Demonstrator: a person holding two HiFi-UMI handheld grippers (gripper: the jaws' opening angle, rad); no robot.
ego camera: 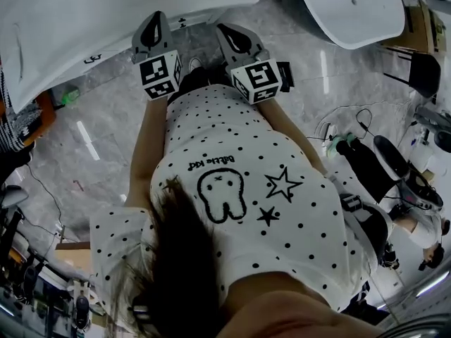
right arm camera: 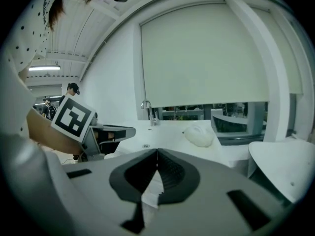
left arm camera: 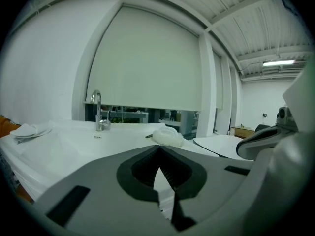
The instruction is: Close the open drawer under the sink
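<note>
The white sink (ego camera: 84, 27) fills the top left of the head view, and both grippers point at its front edge. My left gripper (ego camera: 156, 20) is shut with nothing between its pads. My right gripper (ego camera: 227, 30) is just to its right, also shut and empty. In the left gripper view my left gripper (left arm camera: 158, 149) looks over the sink top (left arm camera: 74, 146) toward a chrome faucet (left arm camera: 98, 111) and a white cloth (left arm camera: 167, 136). From my right gripper (right arm camera: 157, 152) the faucet (right arm camera: 147, 111) and cloth (right arm camera: 199, 135) show too. The drawer under the sink is hidden in every view.
A second white oval basin (ego camera: 352, 5) stands at the top right. Another person (ego camera: 384, 182) is on the marble floor (ego camera: 91, 146) at the right, near cables (ego camera: 345, 122). A plate (left arm camera: 27, 131) lies on the sink's left end.
</note>
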